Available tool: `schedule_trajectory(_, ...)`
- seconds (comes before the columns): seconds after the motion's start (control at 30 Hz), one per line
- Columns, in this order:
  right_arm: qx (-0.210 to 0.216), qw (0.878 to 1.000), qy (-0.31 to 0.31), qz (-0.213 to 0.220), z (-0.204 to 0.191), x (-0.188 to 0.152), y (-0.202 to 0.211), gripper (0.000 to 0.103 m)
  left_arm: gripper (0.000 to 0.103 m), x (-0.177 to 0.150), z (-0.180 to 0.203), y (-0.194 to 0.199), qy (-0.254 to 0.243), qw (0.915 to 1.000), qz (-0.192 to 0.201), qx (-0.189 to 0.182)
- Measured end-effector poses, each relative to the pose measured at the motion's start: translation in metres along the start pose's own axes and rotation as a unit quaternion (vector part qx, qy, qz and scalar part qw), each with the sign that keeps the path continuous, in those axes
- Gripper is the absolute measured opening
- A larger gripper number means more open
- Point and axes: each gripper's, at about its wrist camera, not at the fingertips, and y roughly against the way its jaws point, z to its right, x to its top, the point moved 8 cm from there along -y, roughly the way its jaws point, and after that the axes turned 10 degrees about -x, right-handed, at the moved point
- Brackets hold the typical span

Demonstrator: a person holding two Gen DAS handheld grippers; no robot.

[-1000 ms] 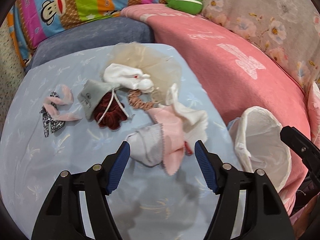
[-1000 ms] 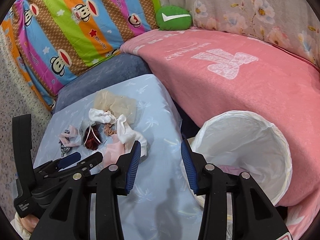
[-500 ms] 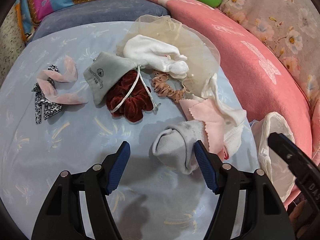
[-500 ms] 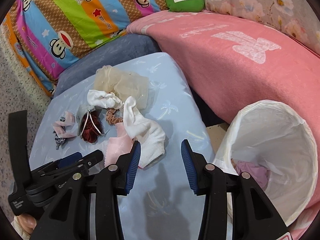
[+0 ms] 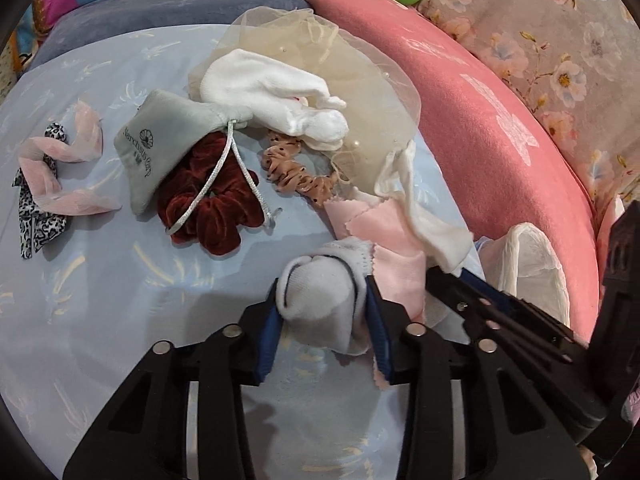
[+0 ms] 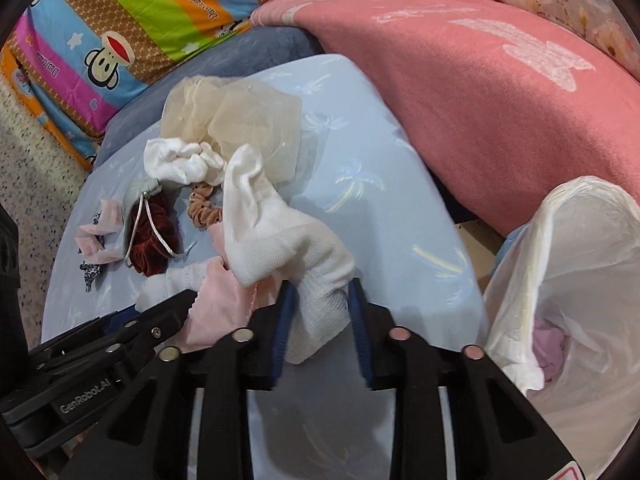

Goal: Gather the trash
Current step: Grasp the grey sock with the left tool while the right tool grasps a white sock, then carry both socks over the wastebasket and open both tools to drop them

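Loose cloth items lie on the light blue table (image 5: pixel 100 300). My left gripper (image 5: pixel 322 312) is shut on a grey-white sock (image 5: pixel 320 292) at the table's near right. My right gripper (image 6: pixel 320 312) is shut on a white mesh sock (image 6: pixel 280 236), right beside the left gripper (image 6: pixel 120 340). A pink cloth (image 5: pixel 384 240) lies under both socks. The white trash bag (image 6: pixel 560 280) stands open at the right of the table, with a purple item (image 6: pixel 548 340) inside.
On the table lie a grey pouch (image 5: pixel 160 148), a dark red scrunchie (image 5: pixel 208 208), a tan scrunchie (image 5: pixel 296 172), another white sock (image 5: pixel 272 96), beige tulle (image 5: pixel 320 52) and a pink and leopard ribbon (image 5: pixel 44 184). A pink blanket (image 6: pixel 480 80) borders the right.
Both grippers have moved forward and down and closed: the left on the grey-white sock, the right on the white mesh sock. They were open half a second ago.
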Motion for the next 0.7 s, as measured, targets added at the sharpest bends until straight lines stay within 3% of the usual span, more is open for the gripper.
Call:
schedule_trajectory(0.17,0.006,1.000,0.005,0.012,-0.008,0.003,0.008,0.011,0.027,0.010,0.005,0.006,-0.006,0.9999,0.009,0.012)
schedule_trajectory(0.7,0.044,0.992,0.006,0.122,-0.022,0.041,0.118,0.010,0.026,0.043,0.032,0.078,-0.043,0.9927,0.104,0.045)
